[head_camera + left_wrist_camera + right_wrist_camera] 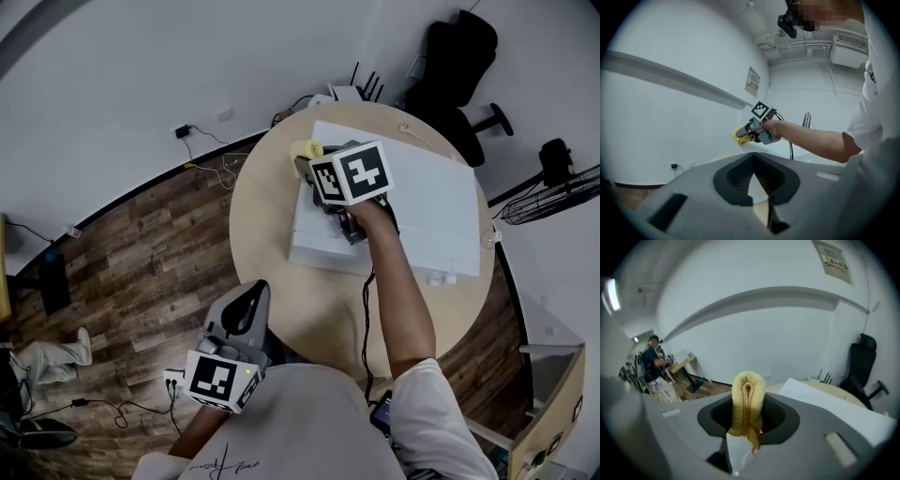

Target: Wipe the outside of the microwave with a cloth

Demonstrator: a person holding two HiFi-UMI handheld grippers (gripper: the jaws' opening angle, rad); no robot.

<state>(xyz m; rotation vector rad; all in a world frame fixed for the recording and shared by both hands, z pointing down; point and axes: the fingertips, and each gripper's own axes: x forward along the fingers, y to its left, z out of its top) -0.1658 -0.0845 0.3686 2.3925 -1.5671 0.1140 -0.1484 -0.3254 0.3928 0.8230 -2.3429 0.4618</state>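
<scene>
Cloth (748, 397), one, in right gripper (748, 417), one microwave (422, 206)

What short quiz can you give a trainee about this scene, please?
1. True or false: the yellow cloth lies loose on the round table.
2. The white microwave stands on: A a kitchen counter; B the round table; C a wall shelf.
3. Which gripper is low, near the person's body and away from the table?

Key: 1 false, the right gripper has its fingers shut on it. 2 B. 3 the left gripper, with nothing between its fingers.
</scene>
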